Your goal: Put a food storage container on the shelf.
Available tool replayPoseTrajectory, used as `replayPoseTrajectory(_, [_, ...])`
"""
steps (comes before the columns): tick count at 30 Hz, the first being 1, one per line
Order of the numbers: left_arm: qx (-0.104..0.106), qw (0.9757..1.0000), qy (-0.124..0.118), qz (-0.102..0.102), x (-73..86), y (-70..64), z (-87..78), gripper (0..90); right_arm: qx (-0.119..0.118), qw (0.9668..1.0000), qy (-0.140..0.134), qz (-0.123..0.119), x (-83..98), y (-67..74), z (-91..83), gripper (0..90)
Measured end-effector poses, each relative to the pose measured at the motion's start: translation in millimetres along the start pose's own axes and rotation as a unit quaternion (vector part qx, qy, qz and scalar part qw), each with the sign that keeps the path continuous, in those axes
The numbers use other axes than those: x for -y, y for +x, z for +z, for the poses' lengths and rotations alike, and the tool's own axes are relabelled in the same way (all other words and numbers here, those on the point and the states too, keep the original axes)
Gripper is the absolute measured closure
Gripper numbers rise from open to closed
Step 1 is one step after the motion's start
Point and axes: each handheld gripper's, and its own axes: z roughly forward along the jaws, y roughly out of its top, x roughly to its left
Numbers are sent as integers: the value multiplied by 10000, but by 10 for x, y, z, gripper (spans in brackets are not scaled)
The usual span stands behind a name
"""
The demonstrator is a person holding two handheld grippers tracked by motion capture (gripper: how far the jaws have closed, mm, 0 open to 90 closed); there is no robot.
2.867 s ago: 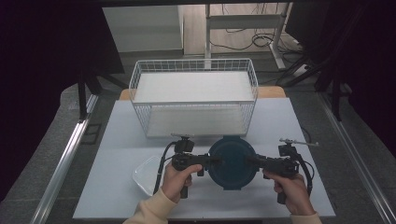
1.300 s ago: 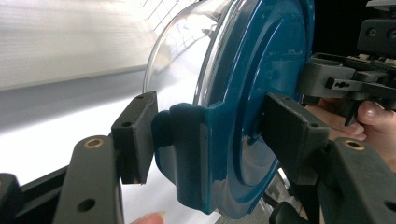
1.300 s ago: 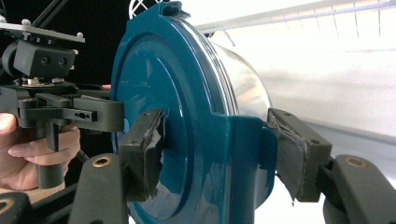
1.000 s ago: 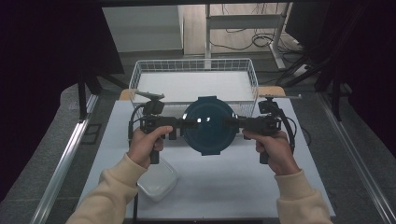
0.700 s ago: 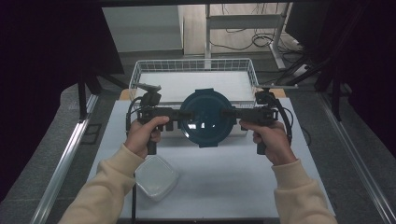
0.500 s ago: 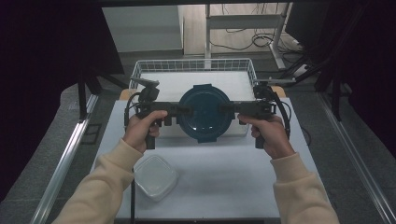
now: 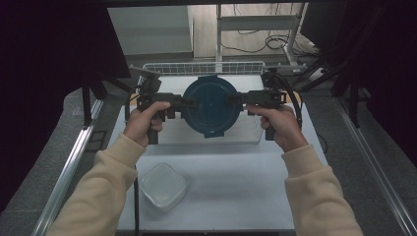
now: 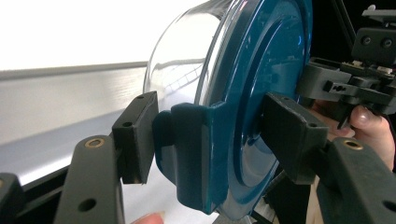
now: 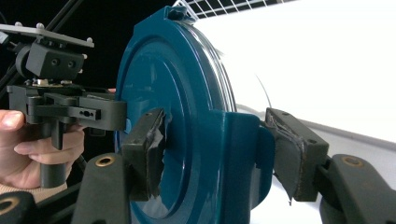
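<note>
Over the wire basket [image 7: 246, 69], both tongs (left [image 7: 189, 103], right [image 7: 235, 98]) pinch the blue-lidded container [image 7: 211, 105] by its side clips

White table [image 7: 246, 196] carries a wire basket [image 7: 246, 69] at its far edge and a clear lidded tub [image 7: 163, 186] near-left.

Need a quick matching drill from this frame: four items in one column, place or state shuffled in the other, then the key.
Items:
1. lidded glass bowl
2. square clear container
3. wire basket
4. left gripper

Places or states:
A. at the far end of the table
B. clamped on a teal lid latch
C. held up between both grippers, lid toward the person
D. resting on the table near the left sleeve

Pairs: 1-C, 2-D, 3-A, 4-B
</note>
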Motion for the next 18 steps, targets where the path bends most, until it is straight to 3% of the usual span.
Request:
replayPoseTrajectory(5, [-47,10000,-2,28,-121,-15,-27,381,-38,10000,-42,42,-126,7,28,399])
replayPoseTrajectory(18, [-145,9998,74,-60,-537,148,-7,382,-175,9996,14,232,-430,-177,252,406])
